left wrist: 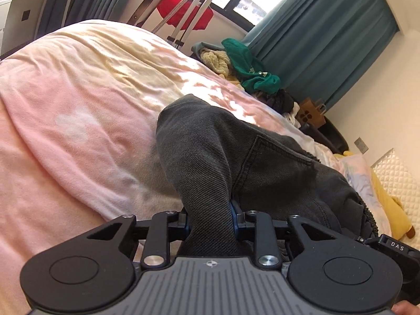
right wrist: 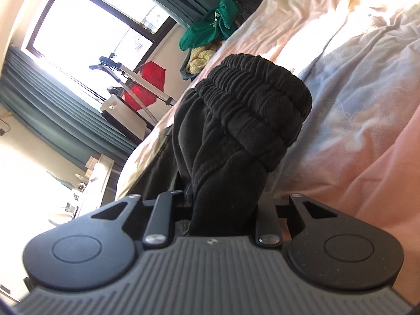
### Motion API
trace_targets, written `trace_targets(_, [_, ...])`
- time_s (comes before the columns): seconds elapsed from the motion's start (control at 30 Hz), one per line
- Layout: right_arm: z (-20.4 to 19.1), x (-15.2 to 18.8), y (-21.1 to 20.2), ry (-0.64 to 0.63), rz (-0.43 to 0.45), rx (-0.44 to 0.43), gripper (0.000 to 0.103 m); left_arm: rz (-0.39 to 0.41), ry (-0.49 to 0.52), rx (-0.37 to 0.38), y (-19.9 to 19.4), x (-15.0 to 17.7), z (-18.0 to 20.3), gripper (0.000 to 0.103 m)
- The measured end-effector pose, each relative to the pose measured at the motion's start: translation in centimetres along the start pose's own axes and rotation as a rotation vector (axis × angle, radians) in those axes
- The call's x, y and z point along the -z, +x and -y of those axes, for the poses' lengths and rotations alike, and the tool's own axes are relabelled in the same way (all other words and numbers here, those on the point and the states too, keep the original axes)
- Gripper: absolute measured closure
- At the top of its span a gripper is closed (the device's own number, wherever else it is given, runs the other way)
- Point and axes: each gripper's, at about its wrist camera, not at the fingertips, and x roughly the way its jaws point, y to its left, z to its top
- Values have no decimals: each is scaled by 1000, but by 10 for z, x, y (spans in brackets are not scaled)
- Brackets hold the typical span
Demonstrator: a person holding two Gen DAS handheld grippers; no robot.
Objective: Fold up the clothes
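- Nearest in the left wrist view, the left gripper (left wrist: 210,219) has its jaws drawn in tight on a bunched ridge of the dark trousers (left wrist: 223,157); blue pads bite the cloth from both sides, so the fabric is firmly held.
- Beyond the grip, the trousers spread away over the pink bedcover (left wrist: 65,131), with a stitched seam running across them and a gathered edge at the right.
- Further off, a heap of clothes (left wrist: 244,65) sits by the teal curtain (left wrist: 328,39), well apart from the work.
- Closest in the right wrist view, the right gripper (right wrist: 223,210) is likewise closed on the same trousers, here at the elastic waistband (right wrist: 257,105), which stands up in a thick ribbed roll in front of the jaws.
- Under it lies the bedcover, pink and pale blue in this view.
- Judged from this, both ends are pinched and the garment is being picked up to start a fold.
- Next comes carrying both held parts together and evenly, keeping the cloth taut so it lands flat and does not slip out.
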Motion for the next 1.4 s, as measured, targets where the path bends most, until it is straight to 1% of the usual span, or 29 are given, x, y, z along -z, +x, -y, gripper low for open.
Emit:
trace_targets(0.1, [-7, -14, -3, 9, 20, -52, 79, 28, -14, -1, -10, -11, 22, 79])
trace_targets(0.2, [-7, -37, -7, 46, 43, -96, 80, 34, -9, 0, -13, -33, 49, 79])
trace_targets(0.3, [-7, -58, -12, 52, 78, -116, 81, 26, 60, -29, 0, -57, 89, 80])
trace_targets(0.4, [-5, -89, -10, 73, 120, -141, 81, 16, 140, -64, 15, -82, 130, 80])
trace_targets(0.43, [-4, -99, -9, 80, 135, -149, 81, 13, 150, -71, 22, -89, 142, 80])
trace_targets(0.57, [4, -146, -7, 97, 218, -182, 81, 17, 178, -64, 64, -120, 197, 80])
trace_targets(0.7, [24, -199, 5, 108, 305, -203, 81, 60, 242, 2, 119, -142, 254, 79])
trace_targets(0.77, [39, -226, 11, 91, 352, -201, 81, 75, 262, 36, 154, -146, 278, 79])
trace_targets(0.83, [54, -250, 17, 57, 395, -187, 81, 74, 258, 82, 194, -148, 298, 79])
trace_targets(0.93, [86, -267, 23, 68, 479, -168, 81, 65, 274, 146, 254, -141, 320, 78])
trace_targets(1.0, [111, -270, 33, 62, 529, -129, 81, 46, 290, 162, 295, -133, 328, 78])
trace_targets(1.1, [134, -274, 54, 35, 521, -22, 81, -13, 309, 150, 351, -122, 330, 78])
trace_targets(1.13, [144, -271, 60, 48, 520, -8, 81, -27, 318, 147, 365, -116, 328, 77])
trace_targets(1.23, [182, -253, 78, 107, 501, 5, 81, -44, 346, 150, 389, -96, 312, 76])
trace_targets(1.33, [194, -240, 83, 131, 460, 44, 81, -65, 342, 174, 394, -87, 288, 72])
trace_targets(1.4, [196, -231, 84, 174, 422, 64, 80, -88, 349, 163, 392, -82, 274, 69])
